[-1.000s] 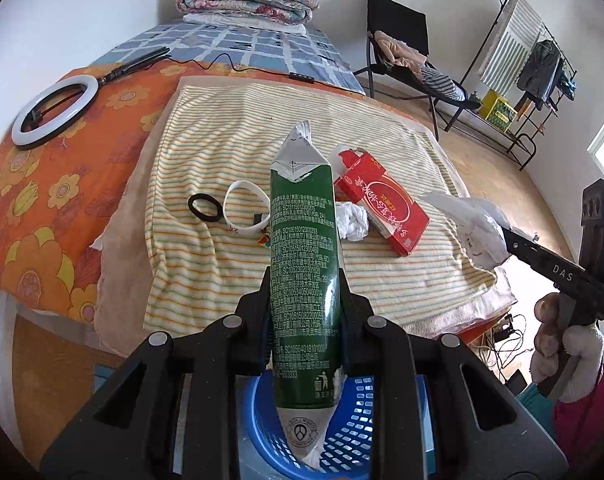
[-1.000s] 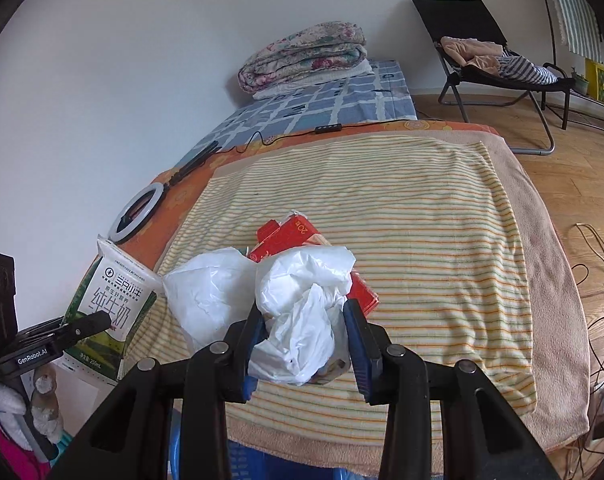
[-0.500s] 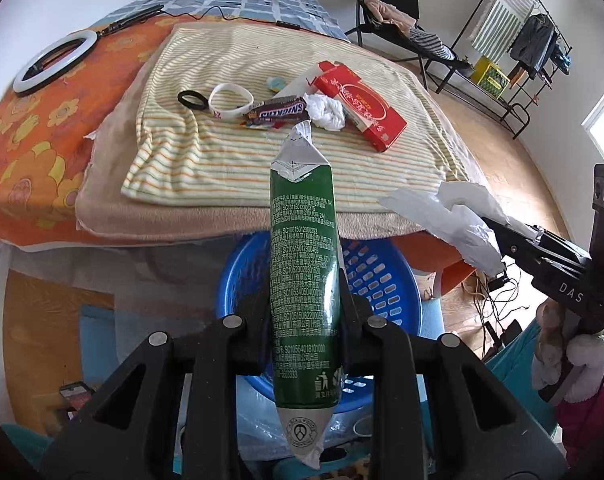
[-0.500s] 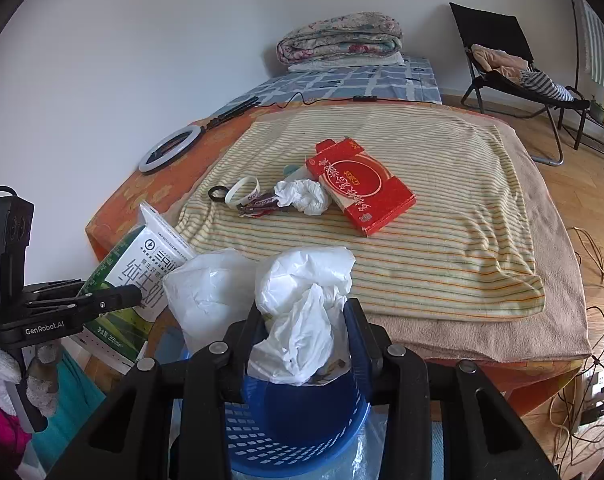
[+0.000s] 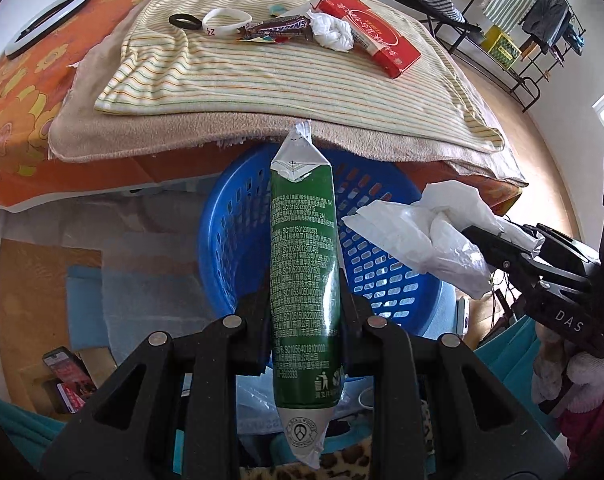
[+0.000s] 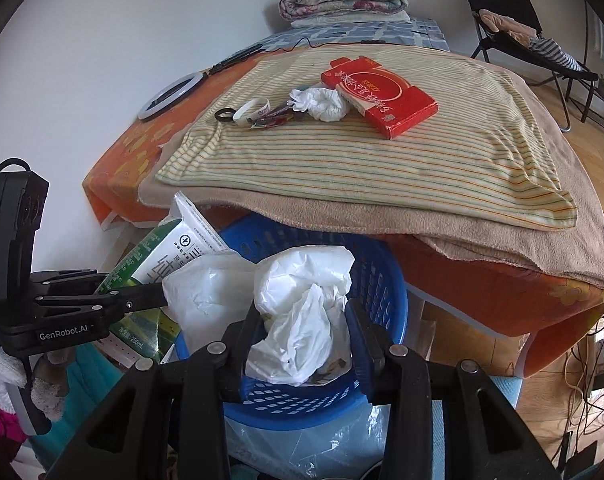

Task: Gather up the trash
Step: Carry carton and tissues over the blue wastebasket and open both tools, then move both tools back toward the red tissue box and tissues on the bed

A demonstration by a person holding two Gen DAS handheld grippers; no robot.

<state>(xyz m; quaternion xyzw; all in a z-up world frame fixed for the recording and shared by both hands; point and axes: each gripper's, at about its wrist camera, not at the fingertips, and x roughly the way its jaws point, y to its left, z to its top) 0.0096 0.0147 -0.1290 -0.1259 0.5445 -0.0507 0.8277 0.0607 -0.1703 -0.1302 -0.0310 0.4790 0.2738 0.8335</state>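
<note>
My left gripper is shut on a green and white milk carton and holds it over the blue basket on the floor by the bed edge. My right gripper is shut on a crumpled white plastic bag above the same basket. The bag also shows in the left wrist view; the carton shows in the right wrist view. On the striped blanket lie a red box, a white tissue wad, a candy bar wrapper, a white wristband and a black ring.
The bed overhangs the basket's far rim. A ring light lies on the orange sheet. A folding chair stands at the back right. Cables lie on the wooden floor to the right. A phone lies on the floor to the left.
Both grippers have dropped from above the bed to below its edge, over the blue basket, each holding its item. The trash on the blanket has not moved.
</note>
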